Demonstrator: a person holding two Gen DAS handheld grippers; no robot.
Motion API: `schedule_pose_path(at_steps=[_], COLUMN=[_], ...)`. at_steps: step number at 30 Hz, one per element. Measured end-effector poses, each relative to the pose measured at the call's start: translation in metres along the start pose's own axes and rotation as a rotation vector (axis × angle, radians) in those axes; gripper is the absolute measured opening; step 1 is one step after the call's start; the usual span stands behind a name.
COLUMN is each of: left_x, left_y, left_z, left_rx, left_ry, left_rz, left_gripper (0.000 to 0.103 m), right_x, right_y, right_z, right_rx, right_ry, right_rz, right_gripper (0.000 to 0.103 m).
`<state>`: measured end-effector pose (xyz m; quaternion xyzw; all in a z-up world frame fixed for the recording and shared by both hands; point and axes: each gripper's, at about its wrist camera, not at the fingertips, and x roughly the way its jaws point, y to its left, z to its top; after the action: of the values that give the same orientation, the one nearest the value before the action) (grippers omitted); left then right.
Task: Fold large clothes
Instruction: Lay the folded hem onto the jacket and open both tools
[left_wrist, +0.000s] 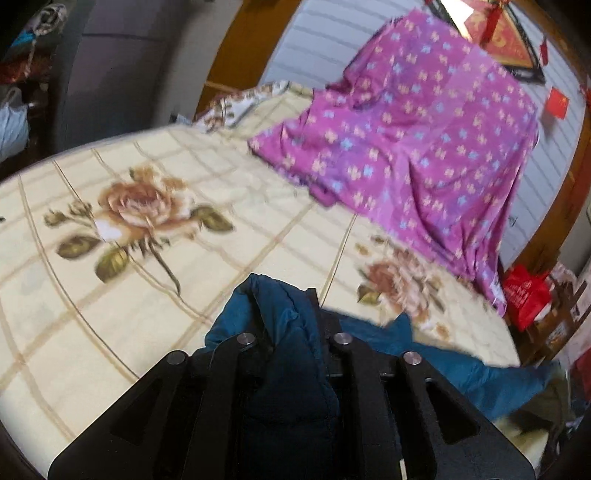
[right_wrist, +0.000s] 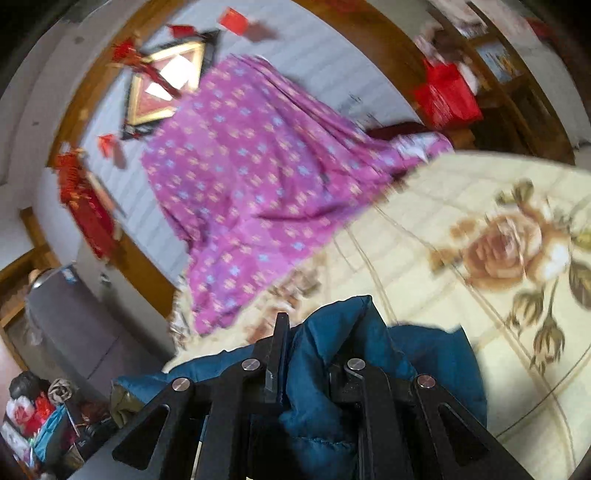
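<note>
Both grippers, left (left_wrist: 284, 306) and right (right_wrist: 325, 325), pinch the blue jacket (left_wrist: 480, 373) (jaws nearly closed).

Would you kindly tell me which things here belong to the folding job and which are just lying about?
Part of the job:
- blue padded jacket, pinched in both grippers
- left gripper
- right gripper
- bed with rose-print cover, the work surface

Just lying about:
- purple flowered sheet
- red bag
- framed picture

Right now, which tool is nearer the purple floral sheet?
Hard to call. Both tools, left and right, are shut on the blue jacket over the cream bedspread, apart from the purple sheet ahead.
</note>
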<state>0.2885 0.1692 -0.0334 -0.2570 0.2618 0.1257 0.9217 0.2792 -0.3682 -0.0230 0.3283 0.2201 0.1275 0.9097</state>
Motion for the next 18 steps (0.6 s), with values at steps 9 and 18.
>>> schedule_pose_path(at_steps=[9,18], left_x=[0.022,-0.053], left_y=[0.024,0.041], left_z=[0.009,0.036], left_rx=[-0.141,-0.222], left_ry=[0.159,-0.077], left_rz=[-0.126,-0.268], left_gripper=[0.071,0.072], right_x=[0.026,-0.031], right_y=[-0.024,0.020], right_z=[-0.003,0.002], right_rx=[0.104,0.007], right_ry=[0.107,-0.110], right_rz=[-0.049,-0.002], right_gripper=[0.044,0.079])
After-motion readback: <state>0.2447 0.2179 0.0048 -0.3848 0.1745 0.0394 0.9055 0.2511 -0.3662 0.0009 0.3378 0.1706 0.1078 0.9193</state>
